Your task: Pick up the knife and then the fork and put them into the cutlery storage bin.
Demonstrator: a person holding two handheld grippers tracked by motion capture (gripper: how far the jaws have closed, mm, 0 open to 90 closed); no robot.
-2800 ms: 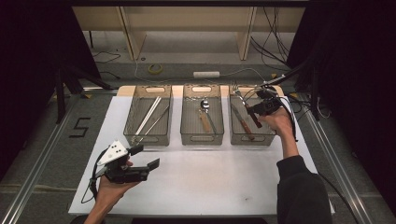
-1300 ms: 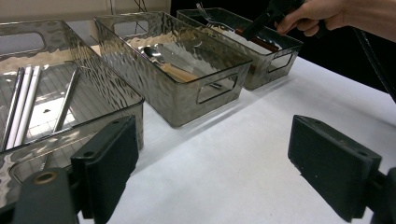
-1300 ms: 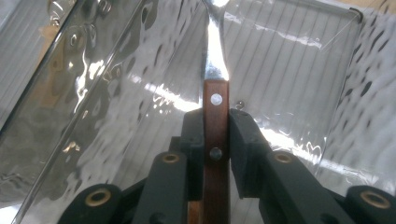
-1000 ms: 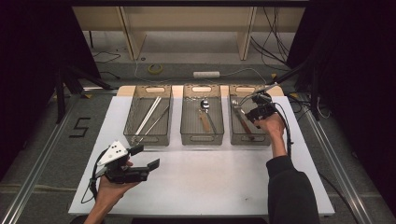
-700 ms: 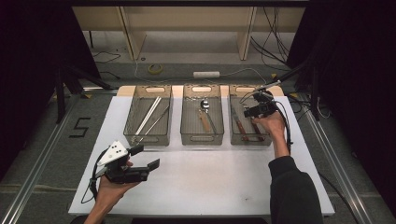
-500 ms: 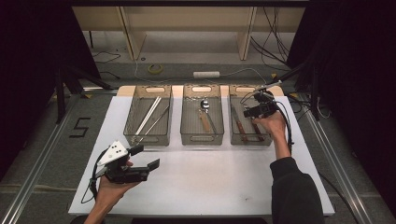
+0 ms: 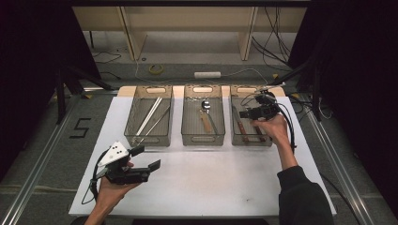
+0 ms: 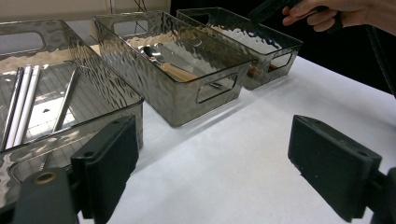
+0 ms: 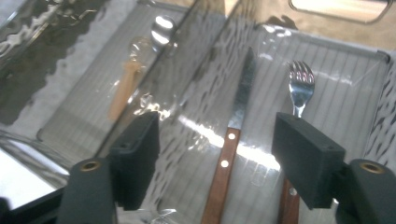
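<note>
- The left gripper (image 7: pixel 141 164) is held low over the near left part of the white counter (image 7: pixel 211 183), in front of the left bin; its fingers (image 8: pixel 109 158) are spread wide apart with nothing between them.
- The left bin (image 7: pixel 151 136) is seen at the far left of the row — two pale chopsticks (image 7: pixel 149 116) and a thin metal rod are laid lengthwise in it.
- The middle bin (image 7: pixel 202 138) is set just beside it; a spoon (image 7: pixel 205 115) with a wooden handle is lying inside, bowl toward the far end.
- The right bin (image 7: pixel 251 140) closes the row, near the right edge of the counter. A knife (image 9: pixel 231 154) with a riveted wooden handle and a fork (image 9: pixel 299 88) are lying side by side on its ribbed floor, blade and tines pointing away from the person.
- The right gripper (image 7: pixel 248 113) is held above the right bin by the right hand (image 7: pixel 271 127), pointed down into it. Its fingers (image 9: pixel 306 161) have just been opening and are now well apart. In the right gripper view the knife is seen in the gap between them, lying on the bin floor and not pressed by either pad, while the fork handle runs behind the right-hand finger.
- The right hand is also caught at the top of the left gripper view, over the farthest bin.
</note>
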